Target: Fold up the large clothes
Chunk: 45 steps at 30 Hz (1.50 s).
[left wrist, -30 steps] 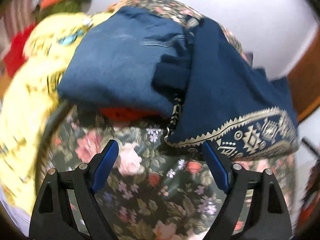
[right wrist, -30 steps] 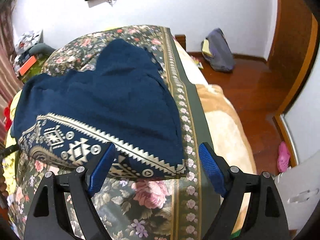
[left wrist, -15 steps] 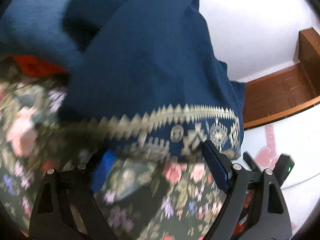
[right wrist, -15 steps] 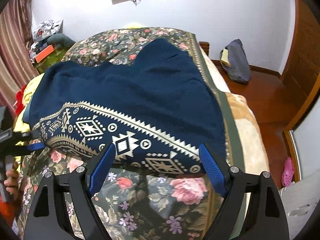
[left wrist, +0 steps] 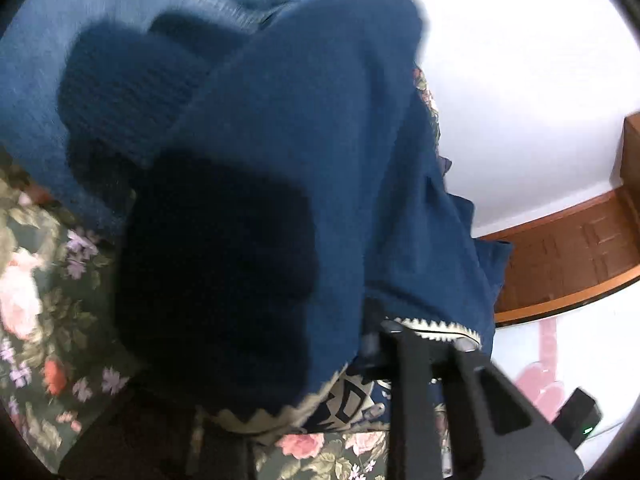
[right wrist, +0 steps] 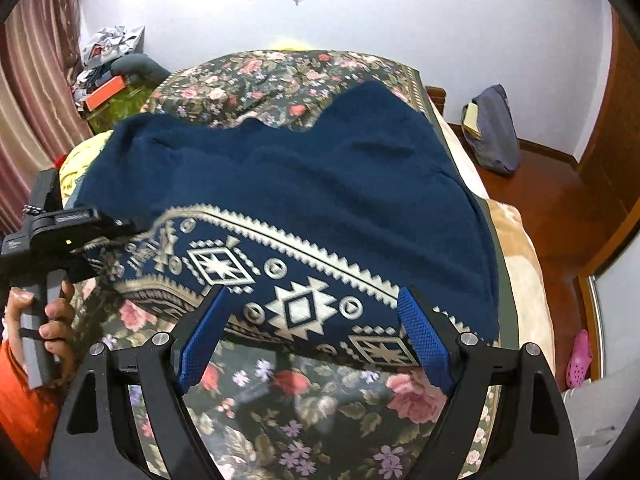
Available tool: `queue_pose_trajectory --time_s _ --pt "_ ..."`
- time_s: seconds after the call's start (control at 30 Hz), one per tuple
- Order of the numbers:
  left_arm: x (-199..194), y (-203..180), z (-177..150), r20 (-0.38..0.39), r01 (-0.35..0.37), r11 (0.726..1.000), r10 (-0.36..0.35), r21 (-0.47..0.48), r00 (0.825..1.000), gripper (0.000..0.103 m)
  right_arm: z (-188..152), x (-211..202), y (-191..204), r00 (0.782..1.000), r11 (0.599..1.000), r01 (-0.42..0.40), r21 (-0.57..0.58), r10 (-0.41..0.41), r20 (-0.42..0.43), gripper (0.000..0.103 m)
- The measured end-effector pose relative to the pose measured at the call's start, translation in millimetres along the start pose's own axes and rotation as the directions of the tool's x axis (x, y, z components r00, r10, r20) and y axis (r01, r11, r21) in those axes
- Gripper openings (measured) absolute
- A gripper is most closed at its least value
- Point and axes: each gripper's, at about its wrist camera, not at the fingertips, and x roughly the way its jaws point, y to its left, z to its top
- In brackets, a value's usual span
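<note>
A navy garment (right wrist: 320, 184) with a cream patterned hem lies spread over the flowered bedspread (right wrist: 280, 420) of a bed, its hem toward the near edge and its plain part reaching to the far side. The left tongs (right wrist: 120, 226) are at the hem's left corner; their jaws are closing, and the hem cloth bunches between them, seen from the right wrist view as gathered fabric at the tips. In the left wrist view the garment (left wrist: 320, 160) fills most of the picture, blurred and lifted close to the lens, with the patterned hem (left wrist: 280, 416) folded at the bottom. A hand (right wrist: 48, 320) with an orange sleeve holds that tool's grip at the left. The right tongs (right wrist: 316, 334) stand wide open just over the near hem, right of middle, blue pads apart with nothing gripped. A folded blue sweater (left wrist: 100, 60) lies to the far left beside the garment. A bag (right wrist: 496, 132) leans on the far wall at the right
</note>
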Motion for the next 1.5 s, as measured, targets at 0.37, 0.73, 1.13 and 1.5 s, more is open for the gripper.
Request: queue_pose_trajectory --time_s 0.37,0.73,1.13,1.5 --pt "-114.9 -90.1 -24.1 0.41 -0.258 0.89 0.089 0.377 0.908 0.01 37.2 -24.6 35.6 0.995 0.997 0.001 -0.08 0.007 0.097 0.083" --pt "-134.0 -48.5 -21.1 0.47 -0.37 0.837 0.158 0.403 0.869 0.009 17.1 53.7 114.3 0.984 0.967 -0.159 -0.201 0.139 -0.11 0.083" --pt "-123.3 19.8 12.1 0.336 -0.217 0.967 0.163 0.132 0.928 0.042 6.9 80.1 114.1 0.958 0.954 -0.232 -0.19 0.191 -0.215 0.086" --pt "-128.5 -53.0 -5.4 0.381 -0.268 0.869 0.1 0.416 0.919 0.01 -1.6 73.0 112.2 0.966 0.961 -0.22 -0.165 0.191 -0.176 0.087"
